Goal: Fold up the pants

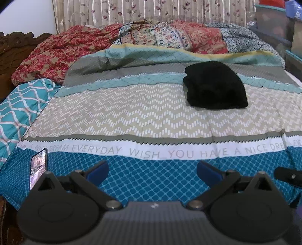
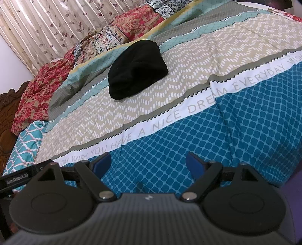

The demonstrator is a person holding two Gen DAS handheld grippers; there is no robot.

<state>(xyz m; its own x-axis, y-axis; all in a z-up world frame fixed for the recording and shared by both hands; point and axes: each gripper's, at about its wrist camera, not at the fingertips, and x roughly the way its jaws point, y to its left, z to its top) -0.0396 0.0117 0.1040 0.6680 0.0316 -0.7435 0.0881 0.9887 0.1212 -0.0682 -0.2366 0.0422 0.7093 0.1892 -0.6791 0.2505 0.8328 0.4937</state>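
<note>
Folded black fabric pants (image 1: pixel 215 86) lie mid-bed, bare patterned bedspread (image 1: pixel 132 116) all around; left tool (image 1: pixel 152 169) and right tool (image 2: pixel 149 162) both gape empty.

Looking out over a patterned bedspread (image 1: pixel 132 113), with black pants (image 1: pixel 215 86) lying folded in a compact bundle at about one o'clock, well apart from everything near the lens. Showing the left gripper (image 1: pixel 152 170) at six o'clock hovering above the blue lattice band, jaws standing wide apart and holding nothing, blue pads (image 1: pixel 99 170) angled inward. Also catching a phone (image 1: pixel 38 169) propped upright at eight o'clock, a red floral quilt (image 1: pixel 56 54) bunching at ten o'clock, and leaf-print curtains (image 1: pixel 151 11) hanging at twelve.
</note>
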